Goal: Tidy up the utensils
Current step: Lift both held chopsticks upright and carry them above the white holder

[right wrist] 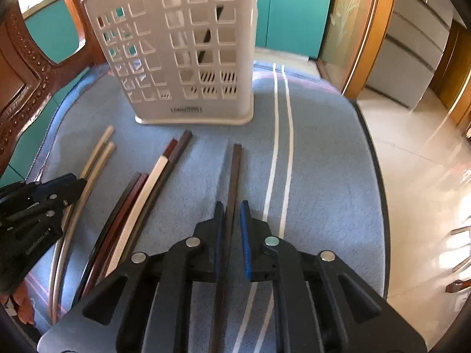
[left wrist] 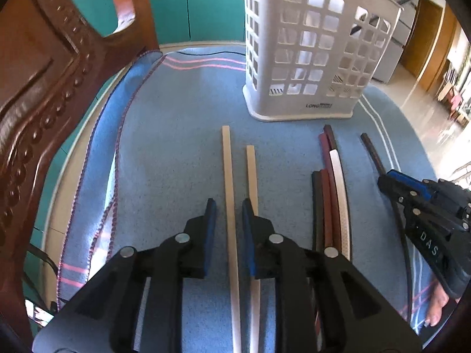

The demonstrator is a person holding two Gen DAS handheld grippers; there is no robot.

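Several long chopsticks lie on a blue cloth [left wrist: 176, 147] in front of a white slotted utensil holder [left wrist: 309, 58], which also shows in the right wrist view [right wrist: 188, 58]. My left gripper [left wrist: 229, 209] is open, its fingers astride a cream chopstick [left wrist: 228, 170]; a second cream chopstick [left wrist: 252, 173] lies under the right finger. My right gripper [right wrist: 232, 211] is open around a dark brown chopstick [right wrist: 234, 176], the left finger close against it. A bundle of dark, maroon and white chopsticks [left wrist: 332, 188] lies between the two grippers, also visible in the right wrist view [right wrist: 141, 200].
A carved wooden chair back [left wrist: 44, 88] stands at the left of the table. Teal cabinets [left wrist: 191, 3] are behind. The table edge [right wrist: 374, 176] drops to a shiny floor at the right. A dark stick [right wrist: 206, 44] stands inside the holder.
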